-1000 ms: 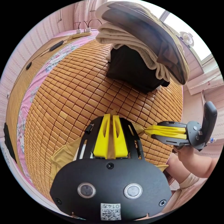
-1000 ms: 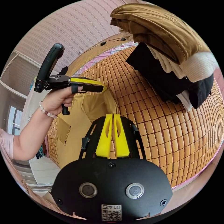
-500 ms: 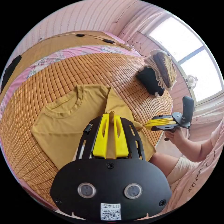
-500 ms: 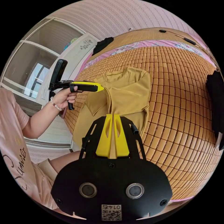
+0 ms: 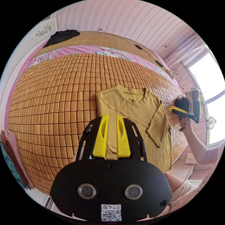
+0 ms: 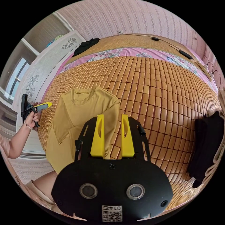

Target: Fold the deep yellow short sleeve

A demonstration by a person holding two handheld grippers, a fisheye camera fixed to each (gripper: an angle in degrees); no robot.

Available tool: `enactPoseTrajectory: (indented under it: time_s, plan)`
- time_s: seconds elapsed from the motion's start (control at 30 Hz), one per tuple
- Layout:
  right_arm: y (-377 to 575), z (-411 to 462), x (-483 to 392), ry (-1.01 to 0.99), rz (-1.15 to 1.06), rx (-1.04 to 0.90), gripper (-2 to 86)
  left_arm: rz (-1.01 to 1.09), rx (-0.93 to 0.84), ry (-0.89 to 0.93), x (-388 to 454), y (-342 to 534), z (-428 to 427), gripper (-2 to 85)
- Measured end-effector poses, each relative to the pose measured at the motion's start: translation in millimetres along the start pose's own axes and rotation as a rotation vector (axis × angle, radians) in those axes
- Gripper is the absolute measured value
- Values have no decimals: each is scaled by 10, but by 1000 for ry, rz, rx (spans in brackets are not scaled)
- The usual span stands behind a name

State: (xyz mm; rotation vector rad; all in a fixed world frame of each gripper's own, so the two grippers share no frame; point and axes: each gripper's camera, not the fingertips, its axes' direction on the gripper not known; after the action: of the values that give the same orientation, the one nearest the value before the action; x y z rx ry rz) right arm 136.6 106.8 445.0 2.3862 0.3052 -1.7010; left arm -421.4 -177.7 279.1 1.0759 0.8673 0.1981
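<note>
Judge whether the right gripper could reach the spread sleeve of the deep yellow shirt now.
Probably yes: the right gripper is open above the deep yellow shirt, and nothing lies on the spread sleeve.

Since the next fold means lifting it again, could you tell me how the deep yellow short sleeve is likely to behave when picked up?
The deep yellow short sleeve will probably drape limply: it lies flat with one sleeve folded over. It looks thin, so likely light. On the bamboo mat it may slide rather than catch.
</note>
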Motion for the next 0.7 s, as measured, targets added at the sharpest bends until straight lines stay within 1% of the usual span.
enactPoseTrajectory:
  time_s: [0.03, 0.13, 0.2, 0.23, 0.27, 0.37, 0.43, 0.53, 0.6, 0.7]
  plan:
    - [-111, 96, 30, 4, -5, 5, 107, -16, 16, 5, -78, -32, -29, 63]
    - [-341, 382, 92, -61, -17, -78, 95, -36, 52, 47, -345, -198, -92, 77]
    - [-410, 433, 65, -74, -38, -80, 63, -44, 29, 107, -447, -321, -42, 85]
    - [-447, 450, 41, -75, -57, -83, 31, -48, 15, 118, -463, -352, -17, 84]
    - [-487, 474, 39, -81, -61, -95, 18, -46, -24, 112, -478, -410, 50, 81]
    - [-622, 498, 145, -134, -16, -112, 3, -29, -125, 61, -490, -519, 212, 25]
    - [-727, 471, 214, -122, 3, -106, 1, 15, -137, 29, -443, -585, 198, 4]
    - [-920, 379, 346, -111, 36, -61, 1, 15, -85, 36, -421, -725, 43, -7]
    - [-1026, 307, 433, -114, 62, -22, 2, -14, -8, 64, -453, -835, -136, -9]
    - [-1134, 183, 507, -136, 78, 28, 2, -7, 56, 117, -441, -900, -368, -10]
